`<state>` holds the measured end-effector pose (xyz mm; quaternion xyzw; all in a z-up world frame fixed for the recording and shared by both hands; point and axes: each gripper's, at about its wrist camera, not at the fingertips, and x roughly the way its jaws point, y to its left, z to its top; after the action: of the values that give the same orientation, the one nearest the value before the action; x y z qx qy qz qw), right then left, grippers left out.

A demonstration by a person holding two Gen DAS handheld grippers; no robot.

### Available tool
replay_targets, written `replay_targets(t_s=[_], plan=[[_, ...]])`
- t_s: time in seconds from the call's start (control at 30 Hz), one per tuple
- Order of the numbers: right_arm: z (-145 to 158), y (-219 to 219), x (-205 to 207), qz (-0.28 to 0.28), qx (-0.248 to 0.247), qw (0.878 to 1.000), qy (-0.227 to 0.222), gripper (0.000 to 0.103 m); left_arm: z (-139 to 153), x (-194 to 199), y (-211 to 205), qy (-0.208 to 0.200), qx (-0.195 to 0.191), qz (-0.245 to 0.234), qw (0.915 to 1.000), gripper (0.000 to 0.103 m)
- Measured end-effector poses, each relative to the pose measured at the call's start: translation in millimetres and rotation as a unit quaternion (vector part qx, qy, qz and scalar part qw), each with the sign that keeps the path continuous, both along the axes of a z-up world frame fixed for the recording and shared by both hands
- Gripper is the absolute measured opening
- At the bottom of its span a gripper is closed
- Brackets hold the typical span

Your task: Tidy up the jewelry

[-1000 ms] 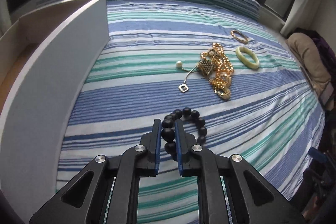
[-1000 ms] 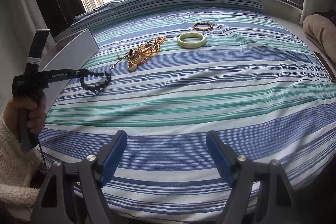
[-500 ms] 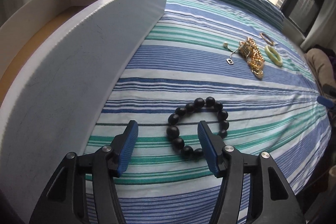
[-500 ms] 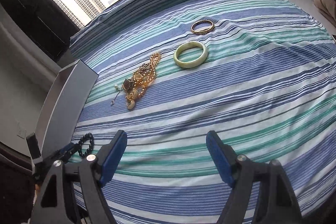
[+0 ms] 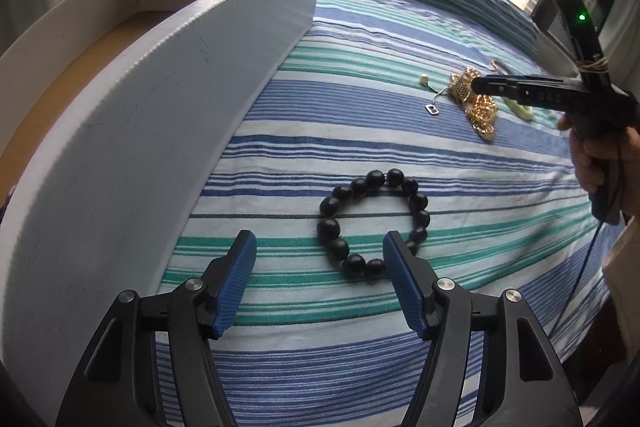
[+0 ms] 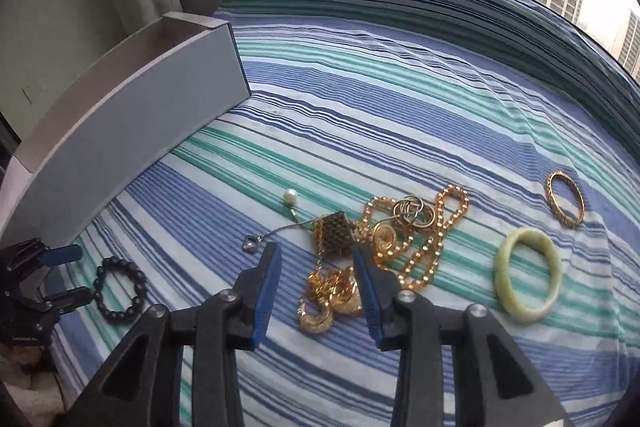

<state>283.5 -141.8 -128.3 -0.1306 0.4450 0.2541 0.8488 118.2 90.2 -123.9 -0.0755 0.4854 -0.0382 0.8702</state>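
Observation:
The black bead bracelet [image 5: 329, 227] [image 6: 120, 315] lies flat on the striped bedspread beside the white box. My left gripper [image 5: 319, 239] [image 6: 76, 275] stands just behind it, jaws opening, and holds nothing; the near beads sit between its tips. My right gripper [image 6: 316, 251] [image 5: 478, 85] is down over the tangled gold chains and earrings [image 6: 384, 239] [image 5: 482, 111], jaws closing. A gold cube pendant and gold earrings lie between its pads, which are not pressing on them. A pale green bangle [image 6: 503, 279] and a thin gold bangle [image 6: 554, 205] lie to the right.
The open white box [image 5: 160, 131] [image 6: 140, 115] stands along the left, its wall beside the bead bracelet. A pearl [image 6: 289, 195] on a thin chain and a small silver pendant [image 6: 250, 245] lie left of the gold pile. A hand [image 5: 596, 163] holds the right gripper.
The left gripper carried the bead bracelet toward the box, let go and opened. The right gripper swept left across the bed to the gold pile, and its jaws narrowed.

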Motion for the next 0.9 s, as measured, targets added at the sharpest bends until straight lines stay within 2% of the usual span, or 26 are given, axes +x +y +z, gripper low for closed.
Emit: replay_targets(t_s=[0.1, 0.2, 0.27, 0.33, 0.4, 0.5, 0.57, 0.63, 0.77, 0.83, 0.9], plan=[[-19, 7, 27, 0.006, -0.042, 0.999, 0.009, 0.038, 0, -3, 1, 0.001, -0.003, 0.001, 1.0, 0.068], [-21, 14, 35, 0.032, -0.047, 0.998, 0.014, 0.04, -5, -3, 3, 0.007, -0.008, 0.006, 0.9999, 0.07], [-16, 22, 32, 0.064, -0.037, 0.997, 0.029, 0.04, -7, -3, 3, 0.012, -0.01, 0.006, 0.9999, 0.07], [-4, 21, 27, 0.089, -0.003, 0.996, 0.031, 0.039, -5, -3, 3, 0.009, -0.009, 0.005, 0.9999, 0.07], [10, 6, 31, 0.066, 0.018, 0.997, 0.027, 0.039, -3, -3, 3, 0.006, -0.01, 0.004, 0.9999, 0.07], [17, -36, 52, -0.051, 0.023, 0.997, 0.049, 0.039, -1, -2, 1, 0.002, -0.007, 0.003, 1.0, 0.07], [14, -67, 63, -0.121, 0.055, 0.986, 0.097, 0.039, 0, -1, 0, 0.001, -0.009, 0.004, 1.0, 0.07], [8, -88, 64, -0.157, 0.079, 0.974, 0.14, 0.039, 0, -1, -1, 0.001, -0.01, 0.003, 0.9999, 0.07], [-6, -88, 44, -0.155, 0.112, 0.961, 0.199, 0.038, -2, 0, -6, 0.003, -0.004, -0.002, 1.0, 0.07], [-8, -74, 31, -0.125, 0.119, 0.965, 0.195, 0.038, -2, 2, -9, 0.004, -0.001, -0.004, 1.0, 0.07], [-12, -58, 27, -0.116, 0.102, 0.97, 0.189, 0.038, -1, 1, -11, 0.004, 0.001, -0.004, 1.0, 0.07]])
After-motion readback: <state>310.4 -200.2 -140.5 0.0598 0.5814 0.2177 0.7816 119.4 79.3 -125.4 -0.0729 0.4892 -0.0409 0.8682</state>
